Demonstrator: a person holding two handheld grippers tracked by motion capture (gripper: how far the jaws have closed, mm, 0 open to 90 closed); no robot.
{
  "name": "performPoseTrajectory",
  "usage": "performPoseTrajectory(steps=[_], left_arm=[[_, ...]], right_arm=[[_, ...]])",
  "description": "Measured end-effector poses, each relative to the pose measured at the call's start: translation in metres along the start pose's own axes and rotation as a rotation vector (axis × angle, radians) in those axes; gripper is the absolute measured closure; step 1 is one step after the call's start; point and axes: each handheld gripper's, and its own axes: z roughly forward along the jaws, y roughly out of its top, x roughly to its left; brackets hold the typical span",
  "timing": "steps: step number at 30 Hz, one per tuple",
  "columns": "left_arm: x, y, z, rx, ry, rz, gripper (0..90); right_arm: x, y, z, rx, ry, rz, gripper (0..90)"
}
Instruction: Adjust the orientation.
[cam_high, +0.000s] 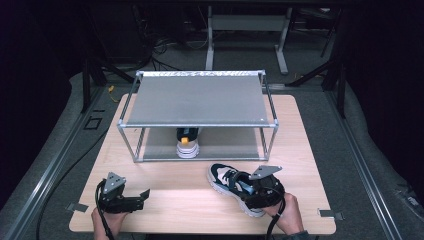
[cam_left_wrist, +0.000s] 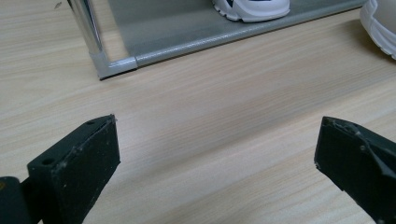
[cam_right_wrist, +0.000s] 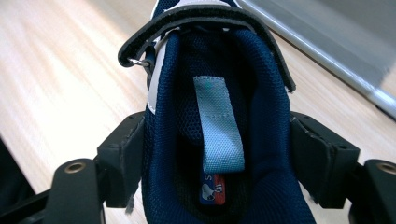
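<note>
A navy and white sneaker (cam_high: 222, 177) lies on the wooden table (cam_high: 170, 205) in front of the rack, toe toward the back left. My right gripper (cam_high: 246, 189) reaches over its heel end. In the right gripper view the two jaws press on both sides of the padded navy collar of the sneaker (cam_right_wrist: 215, 70), which has a light blue tongue tab (cam_right_wrist: 217, 126). My left gripper (cam_high: 142, 196) rests at the table's front left, open, with bare wood between its jaws (cam_left_wrist: 217, 144). A second sneaker (cam_high: 188, 145) stands on the rack's lower shelf.
A two-shelf metal rack (cam_high: 200, 100) stands at the back middle of the table, and its top shelf is bare. In the left gripper view the rack's front corner post (cam_left_wrist: 116, 65) is ahead on the left, and the second sneaker's sole (cam_left_wrist: 252, 7) shows beyond it.
</note>
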Motion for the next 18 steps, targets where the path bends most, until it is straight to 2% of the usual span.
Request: performPoseTrajectory(steps=[5, 7, 11, 12, 18], left_arm=[[0.0, 0.0, 0.0, 0.001, 0.004, 0.001, 0.1], [0.0, 0.0, 0.0, 0.001, 0.005, 0.0, 0.1], [0.001, 0.0, 0.0, -0.001, 0.006, 0.0, 0.1], [0.001, 0.0, 0.001, -0.001, 0.005, -0.002, 0.1], [-0.003, -0.002, 0.004, 0.006, -0.003, 0.0, 0.1]], right_arm=[[0.012, 0.002, 0.001, 0.008, -0.101, 0.126, 24.4], [0.016, 0.002, 0.002, 0.01, -0.125, 0.139, 20.4], [0.012, -0.005, 0.004, -0.025, -0.098, 0.153, 1.9], [0.012, -0.008, 0.006, -0.029, -0.091, 0.156, 0.0], [0.008, -0.023, 0.021, -0.096, -0.07, 0.173, 0.0]])
